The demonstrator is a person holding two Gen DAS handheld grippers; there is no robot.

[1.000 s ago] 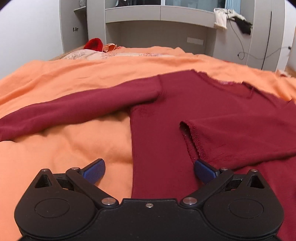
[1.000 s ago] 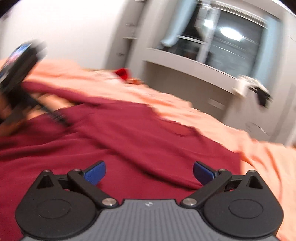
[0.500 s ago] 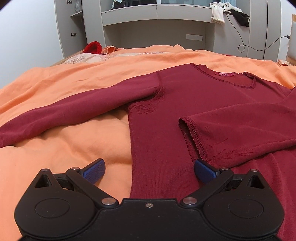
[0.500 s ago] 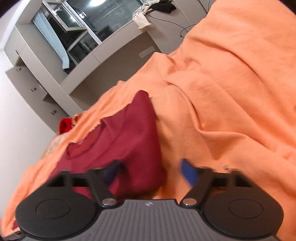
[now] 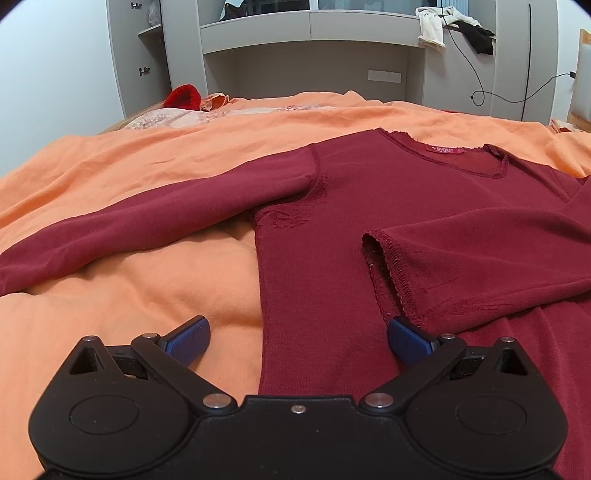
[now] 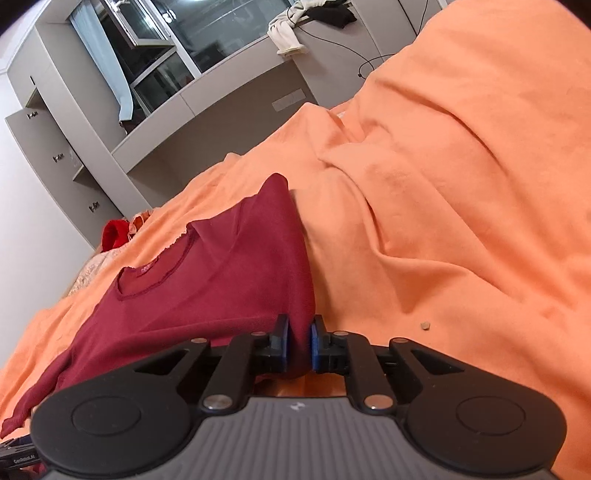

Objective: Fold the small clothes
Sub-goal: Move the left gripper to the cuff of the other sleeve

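A dark red long-sleeved top lies flat on an orange bedspread. One sleeve stretches out to the left. The other sleeve is folded across the body, cuff toward me. My left gripper is open and empty, low over the top's left side edge. In the right wrist view my right gripper is shut on the right edge of the red top, at the fold.
The orange bedspread rises in thick folds to the right. A red item and patterned fabric lie at the bed's far end. Grey cabinets and a shelf with clothes stand behind.
My right gripper swung to the top's right edge and closed on it. My left gripper stayed open and tilted slightly, showing more of the neckline.
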